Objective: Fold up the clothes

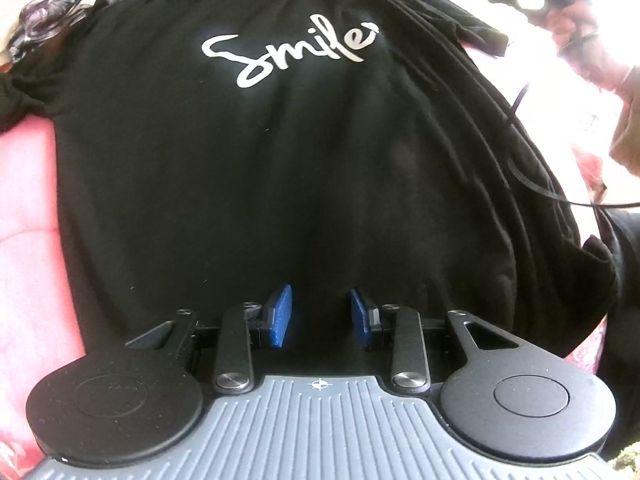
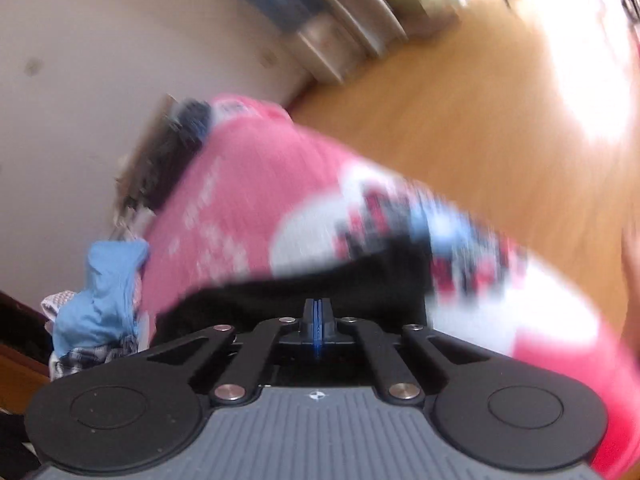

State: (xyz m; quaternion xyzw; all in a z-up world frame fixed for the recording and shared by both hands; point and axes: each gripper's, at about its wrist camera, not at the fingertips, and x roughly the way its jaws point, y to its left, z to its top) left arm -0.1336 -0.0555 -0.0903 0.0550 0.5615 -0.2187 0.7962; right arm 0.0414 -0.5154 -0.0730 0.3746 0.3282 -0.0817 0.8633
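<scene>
The right wrist view is smearing with motion blur: the pink bedcover [image 2: 248, 200] and its white, red and blue pattern are running into streaks, too soft to read. The far furniture [image 2: 340, 36] against the wall is blurring beyond telling. Whether cloth is lying between the right gripper's [image 2: 317, 316] closed pads is not showing. In the left wrist view, glare is washing out the far right, where a person's hand [image 1: 560, 4] is fading into white.
</scene>
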